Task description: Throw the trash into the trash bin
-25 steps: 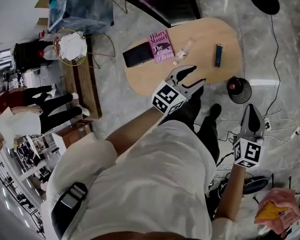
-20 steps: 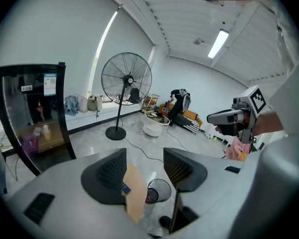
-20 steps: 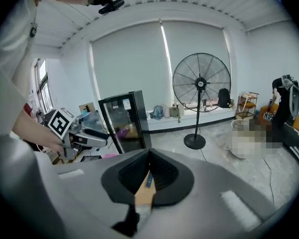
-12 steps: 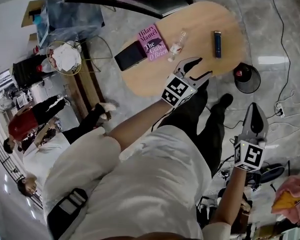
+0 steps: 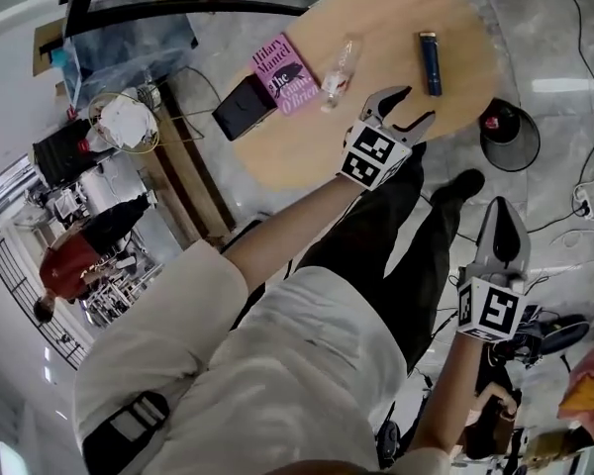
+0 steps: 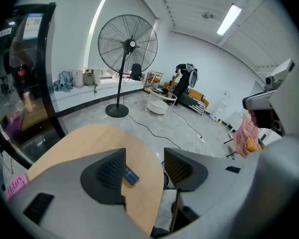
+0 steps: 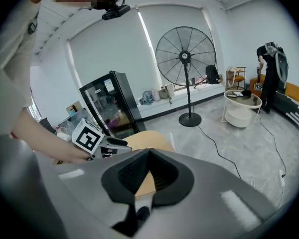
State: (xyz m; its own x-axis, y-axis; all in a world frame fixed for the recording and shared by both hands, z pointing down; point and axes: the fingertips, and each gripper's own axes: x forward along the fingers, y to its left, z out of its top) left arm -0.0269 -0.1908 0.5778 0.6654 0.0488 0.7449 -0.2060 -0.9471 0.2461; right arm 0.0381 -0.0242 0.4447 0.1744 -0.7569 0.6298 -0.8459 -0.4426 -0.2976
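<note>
The open, empty left gripper [image 5: 420, 104] hangs over the table's [image 5: 297, 151] near edge, closest to the bottle [image 5: 338, 64], which lies mid-table, up-left of it, long way pointing to the far edge; the right gripper [image 5: 502, 212] is shut.

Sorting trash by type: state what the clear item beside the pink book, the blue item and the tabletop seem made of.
Clear item: probably thin transparent plastic, see-through and glinting, shaped like a crushed bottle.
Blue item: glossy dark blue, plastic or metal; too small to tell.
Tabletop: light wood or wood-look laminate, even matte tan.
</note>
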